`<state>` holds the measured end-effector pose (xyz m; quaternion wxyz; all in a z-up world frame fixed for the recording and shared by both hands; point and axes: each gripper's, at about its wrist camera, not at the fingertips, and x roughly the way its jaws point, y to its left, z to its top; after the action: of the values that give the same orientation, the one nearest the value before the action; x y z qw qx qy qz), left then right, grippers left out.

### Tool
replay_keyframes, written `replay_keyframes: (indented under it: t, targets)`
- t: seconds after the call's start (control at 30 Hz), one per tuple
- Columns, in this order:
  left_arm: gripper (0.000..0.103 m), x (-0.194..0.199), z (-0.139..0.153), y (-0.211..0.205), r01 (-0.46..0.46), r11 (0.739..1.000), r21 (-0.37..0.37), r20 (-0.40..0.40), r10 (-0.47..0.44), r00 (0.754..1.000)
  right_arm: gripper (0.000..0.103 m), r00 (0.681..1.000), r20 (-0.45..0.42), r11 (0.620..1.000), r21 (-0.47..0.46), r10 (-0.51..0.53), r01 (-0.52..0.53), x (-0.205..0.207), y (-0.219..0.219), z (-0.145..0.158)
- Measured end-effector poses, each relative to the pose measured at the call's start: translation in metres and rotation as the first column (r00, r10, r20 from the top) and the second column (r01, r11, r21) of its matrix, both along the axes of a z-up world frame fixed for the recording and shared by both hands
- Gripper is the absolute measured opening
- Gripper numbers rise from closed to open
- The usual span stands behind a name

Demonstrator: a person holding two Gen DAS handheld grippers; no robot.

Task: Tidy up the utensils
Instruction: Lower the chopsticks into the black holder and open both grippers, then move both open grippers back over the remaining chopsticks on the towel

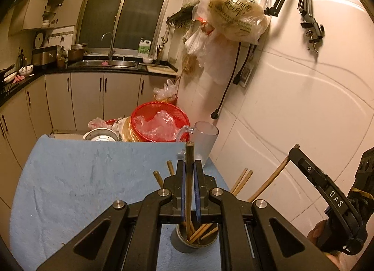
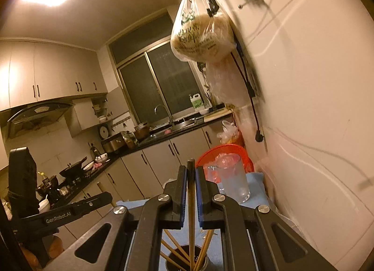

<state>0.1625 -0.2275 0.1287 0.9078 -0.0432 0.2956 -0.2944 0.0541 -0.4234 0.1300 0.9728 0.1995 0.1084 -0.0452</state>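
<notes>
The left gripper [image 1: 189, 165] is clamped on a brown wooden chopstick [image 1: 188, 177] held upright, its lower end down inside the grey metal cylindrical holder [image 1: 184, 245] standing on the blue cloth-covered desk [image 1: 81, 177], among other loose chopsticks [image 1: 205, 230]. The right gripper [image 2: 191, 172] likewise pinches a dark wooden chopstick [image 2: 191, 200] whose lower end reaches into the same holder [image 2: 170, 264]. A frosted clear plastic jug [image 2: 232, 179] stands beyond on the desk, near the white tiled wall [image 2: 315, 107].

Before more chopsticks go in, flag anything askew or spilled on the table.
Nothing spilled. The chopsticks in the metal holder lean fanned out at mixed angles rather than upright. The glass pitcher stands upright on the blue cloth.
</notes>
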Motion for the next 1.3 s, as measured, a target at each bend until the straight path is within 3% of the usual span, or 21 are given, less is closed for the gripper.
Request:
replay_keyframes:
  t: [0.67,1.0,1.3]
  targets:
    - [0.007,0.011,-0.032,-0.001,0.019,1.000,0.022,-0.065,-0.018,0.998,0.010,0.993,-0.111,0.998,0.054,0.041,-0.035,0.019,0.004,-0.044]
    - [0.007,0.009,-0.032,-0.002,0.027,0.999,0.029,-0.068,-0.025,0.997,0.011,0.993,-0.110,0.997,0.067,0.045,-0.038,0.017,0.000,-0.040]
    - [0.008,-0.006,-0.025,0.016,0.016,1.000,0.014,-0.057,-0.015,0.998,0.013,0.994,-0.084,0.994,0.081,0.075,-0.068,-0.016,0.016,-0.032]
